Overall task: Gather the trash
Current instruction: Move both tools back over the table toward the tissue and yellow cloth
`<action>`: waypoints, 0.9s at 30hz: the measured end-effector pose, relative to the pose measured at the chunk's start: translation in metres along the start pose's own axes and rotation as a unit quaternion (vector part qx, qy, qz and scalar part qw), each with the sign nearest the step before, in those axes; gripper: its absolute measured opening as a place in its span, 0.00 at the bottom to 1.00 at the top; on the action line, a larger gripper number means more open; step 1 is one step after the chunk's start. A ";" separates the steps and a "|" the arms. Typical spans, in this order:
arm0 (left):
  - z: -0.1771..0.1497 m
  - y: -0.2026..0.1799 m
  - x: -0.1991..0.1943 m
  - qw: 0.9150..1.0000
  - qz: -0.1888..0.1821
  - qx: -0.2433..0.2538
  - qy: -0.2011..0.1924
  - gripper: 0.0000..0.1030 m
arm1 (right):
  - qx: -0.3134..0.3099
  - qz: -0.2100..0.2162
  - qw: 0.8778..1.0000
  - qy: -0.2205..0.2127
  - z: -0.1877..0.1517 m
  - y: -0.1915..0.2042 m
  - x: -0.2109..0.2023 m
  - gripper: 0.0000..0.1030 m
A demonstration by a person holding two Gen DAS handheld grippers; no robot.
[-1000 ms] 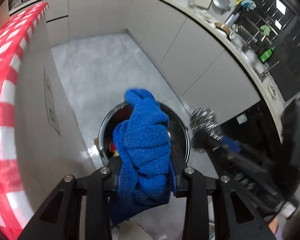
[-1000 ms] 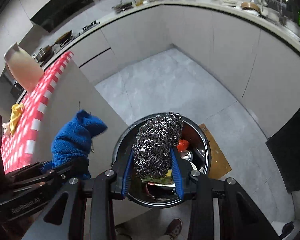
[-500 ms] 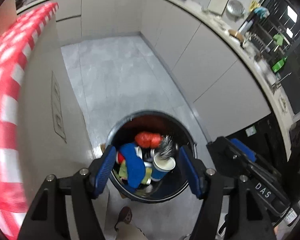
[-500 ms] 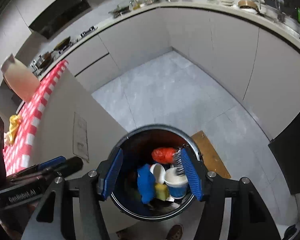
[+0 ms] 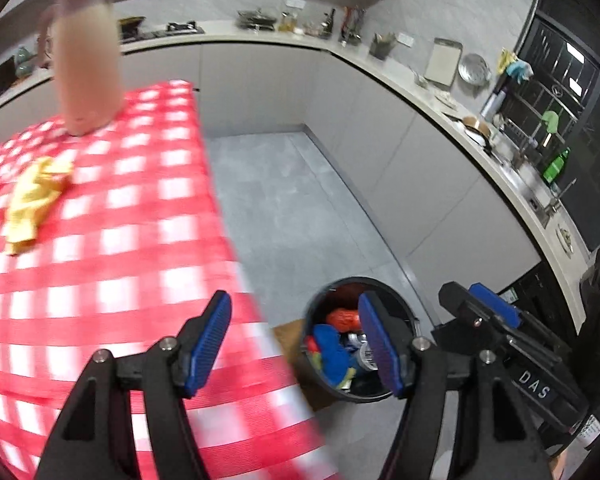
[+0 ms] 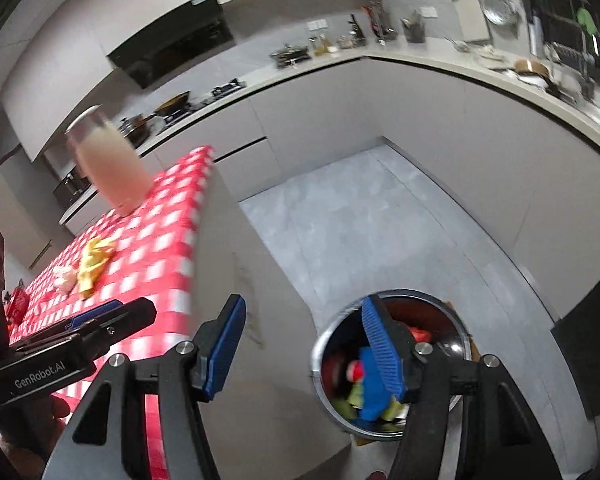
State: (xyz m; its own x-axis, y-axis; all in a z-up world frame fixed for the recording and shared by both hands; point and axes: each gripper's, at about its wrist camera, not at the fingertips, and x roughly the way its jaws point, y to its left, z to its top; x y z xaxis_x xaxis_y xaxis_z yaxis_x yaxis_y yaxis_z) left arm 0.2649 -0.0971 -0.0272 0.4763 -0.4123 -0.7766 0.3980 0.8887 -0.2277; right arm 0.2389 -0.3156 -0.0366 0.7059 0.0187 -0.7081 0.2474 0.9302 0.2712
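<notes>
The round trash bin [image 5: 315, 312] stands on the floor beside the table. Inside it lie a blue cloth [image 5: 332, 350], a red piece [image 5: 342, 317] and other rubbish. My left gripper [image 5: 294, 322] hangs open and empty above the table's corner and the bin. My right gripper [image 6: 302, 322] is also open and empty, with the bin [image 6: 420, 294] and the blue cloth [image 6: 370, 400] behind its right finger. On the red checked tablecloth [image 5: 120, 240] lies a crumpled yellow piece [image 5: 36, 196], which the right wrist view shows too [image 6: 94, 260], next to a white scrap [image 6: 64, 278].
A tall pale jug [image 5: 86, 60] stands at the far end of the table. Grey cabinets [image 5: 400, 168] and a cluttered counter curve around the tiled floor [image 5: 284, 208]. The other gripper [image 5: 496, 320] hangs to the right of the bin. A brown mat [image 5: 290, 330] lies under the bin.
Both grippers opened and let the blue cloth and the steel scourer fall into the bin. Both then rose and swung left, bringing the table top into view.
</notes>
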 end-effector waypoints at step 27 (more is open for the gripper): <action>0.001 0.275 -0.099 0.987 0.113 -0.100 -0.053 0.75 | -0.102 0.098 0.990 0.017 -0.012 0.315 0.065 0.74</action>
State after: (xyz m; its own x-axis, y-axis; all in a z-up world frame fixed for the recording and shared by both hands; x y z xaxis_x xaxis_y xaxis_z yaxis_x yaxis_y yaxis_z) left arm 0.3281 0.1881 -0.0119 0.6195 -0.2073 -0.7571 0.1139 0.9780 -0.1746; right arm 0.3548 -0.0169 -0.0053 0.7030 0.2147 -0.6780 -0.0326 0.9621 0.2708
